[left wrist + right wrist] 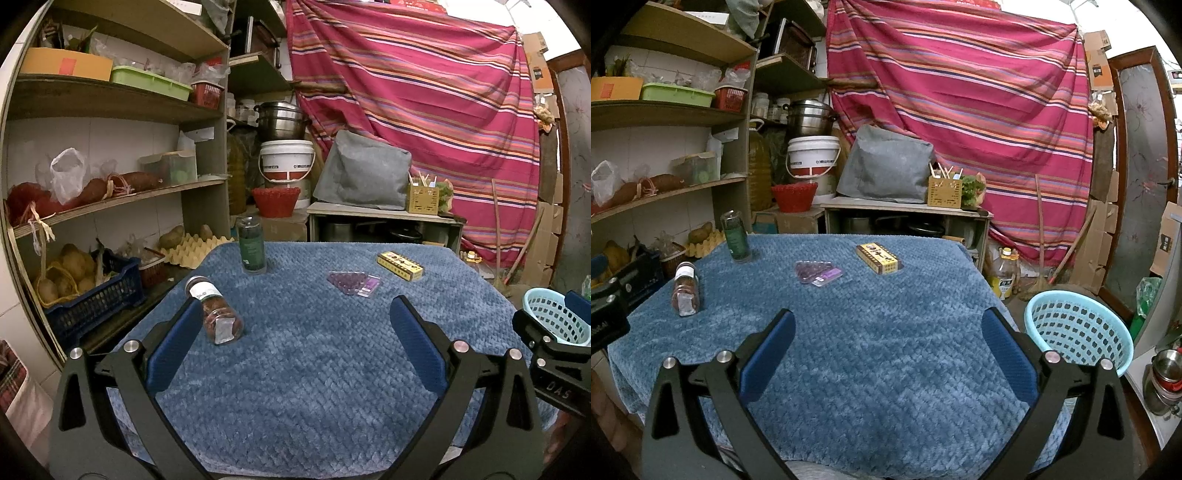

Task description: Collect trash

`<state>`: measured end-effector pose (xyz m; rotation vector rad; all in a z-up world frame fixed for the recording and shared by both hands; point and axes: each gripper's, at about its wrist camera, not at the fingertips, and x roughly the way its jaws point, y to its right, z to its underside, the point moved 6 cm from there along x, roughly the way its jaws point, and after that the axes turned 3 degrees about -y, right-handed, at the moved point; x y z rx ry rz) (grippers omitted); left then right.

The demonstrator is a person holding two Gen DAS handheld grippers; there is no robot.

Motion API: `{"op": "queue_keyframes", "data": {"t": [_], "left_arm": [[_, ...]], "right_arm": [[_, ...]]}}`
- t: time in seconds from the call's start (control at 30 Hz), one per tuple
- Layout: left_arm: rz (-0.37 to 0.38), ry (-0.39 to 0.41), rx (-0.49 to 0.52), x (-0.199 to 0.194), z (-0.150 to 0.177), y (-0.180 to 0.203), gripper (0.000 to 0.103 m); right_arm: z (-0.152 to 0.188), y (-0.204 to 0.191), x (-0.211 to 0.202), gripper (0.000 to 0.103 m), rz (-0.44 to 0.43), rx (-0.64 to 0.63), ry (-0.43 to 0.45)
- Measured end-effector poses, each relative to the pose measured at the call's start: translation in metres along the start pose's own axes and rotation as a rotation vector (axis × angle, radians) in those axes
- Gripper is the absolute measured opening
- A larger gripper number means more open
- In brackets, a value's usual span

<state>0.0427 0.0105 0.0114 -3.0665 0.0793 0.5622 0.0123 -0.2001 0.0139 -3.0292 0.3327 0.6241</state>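
Right wrist view: light-blue basket (1078,332) empty, beside blue-covered table (886,350).
Trash left: tipped jar (218,314), green bottle (252,245), purple packet (820,275), yellow box (878,258).
Left gripper (295,332): wide open, empty.
Right gripper (886,332): wide open, empty.
Progress: nothing collected yet.

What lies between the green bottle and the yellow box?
A purple blister pack, between the green bottle and the yellow box, clearest in the right wrist view.

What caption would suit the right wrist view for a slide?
Open right gripper above a blue cloth holding two jars, a purple packet and a yellow box; basket alongside.
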Motion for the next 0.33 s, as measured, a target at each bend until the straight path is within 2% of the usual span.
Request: {"op": "queue_keyframes", "data": {"t": [0.33], "left_arm": [[-0.007,0.007,0.013,-0.0026,-0.0027,0.0036,0.098]], "right_arm": [[0.0010,-0.0013,0.0001,0.098,0.000,0.005,-0.003]]}}
